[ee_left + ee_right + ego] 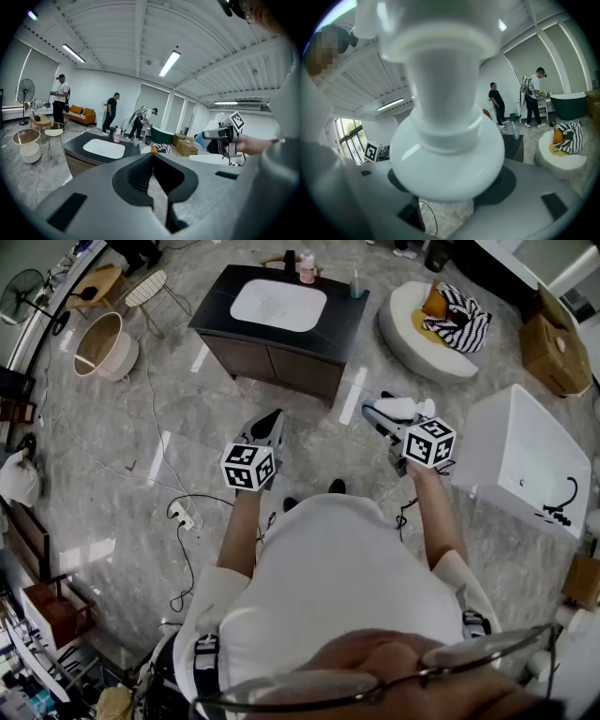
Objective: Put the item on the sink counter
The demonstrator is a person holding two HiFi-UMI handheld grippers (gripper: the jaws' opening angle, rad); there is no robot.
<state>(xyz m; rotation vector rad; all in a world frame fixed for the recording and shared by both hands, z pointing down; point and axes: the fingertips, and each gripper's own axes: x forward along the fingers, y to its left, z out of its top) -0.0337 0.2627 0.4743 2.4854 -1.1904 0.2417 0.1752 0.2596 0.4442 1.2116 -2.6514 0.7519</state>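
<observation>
The right tongs (377, 414) clamp a glossy, round-shouldered white bottle (445, 154), well apart from the dark counter (345, 324). The left gripper view alone shows the matte grey left tongs (152, 159) pressed together, empty.

We see a grey marble floor (112, 437) carrying a dark counter (342, 322) with a white basin (278, 306). A pink bottle (307, 269), a dark bottle (290, 261) and a cup (356, 285) stand along its back edge. A power strip (183, 517) and a cable (191, 563) lie on the floor.

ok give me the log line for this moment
left gripper: shut, empty | right gripper: shut on white bottle | sink counter: ahead, bottle not yet on it
</observation>
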